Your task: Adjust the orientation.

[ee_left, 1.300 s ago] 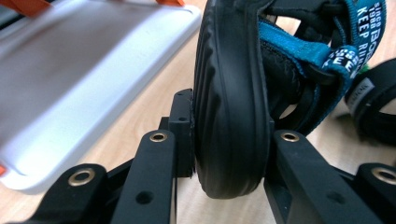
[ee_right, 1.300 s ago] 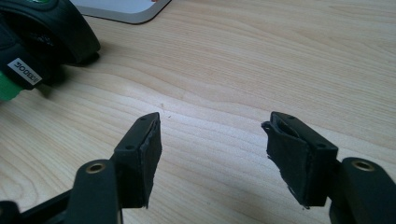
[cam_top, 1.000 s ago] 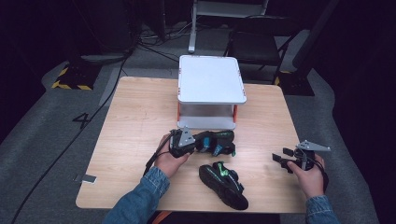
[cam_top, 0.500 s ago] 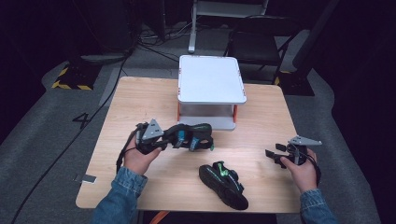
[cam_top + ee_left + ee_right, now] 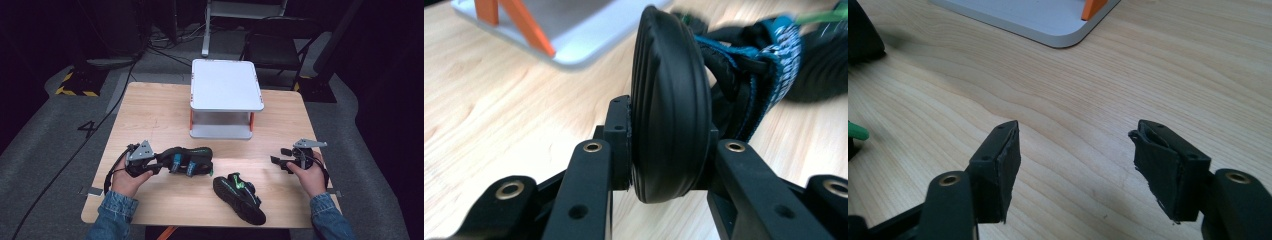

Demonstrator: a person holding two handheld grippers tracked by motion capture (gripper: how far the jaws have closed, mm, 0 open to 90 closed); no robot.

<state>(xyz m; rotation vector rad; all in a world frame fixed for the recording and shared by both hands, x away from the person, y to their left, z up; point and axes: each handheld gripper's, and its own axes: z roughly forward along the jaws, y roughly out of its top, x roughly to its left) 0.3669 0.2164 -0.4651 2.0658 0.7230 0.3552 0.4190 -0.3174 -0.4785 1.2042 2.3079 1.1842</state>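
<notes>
Two black sandals are seen on the table [image 5: 150,107]; one sandal [image 5: 187,160] is pinched at its sole by the left gripper [image 5: 159,167] near the front-left corner; the other sandal [image 5: 239,197] lies by the front edge; the right gripper [image 5: 278,159] is held spread, empty, near the right edge.

A lab or recording studio is suggested. A plain wooden desk [image 5: 150,115] is set on grey carpet [image 5: 55,150] amid dark surroundings. Cables [image 5: 165,47] are strewn over the floor behind it, yellow-and-black hazard tape [image 5: 75,90] is stuck down at the left, and a metal stand [image 5: 220,10] and a folding chair [image 5: 272,47] are seen beyond.
</notes>
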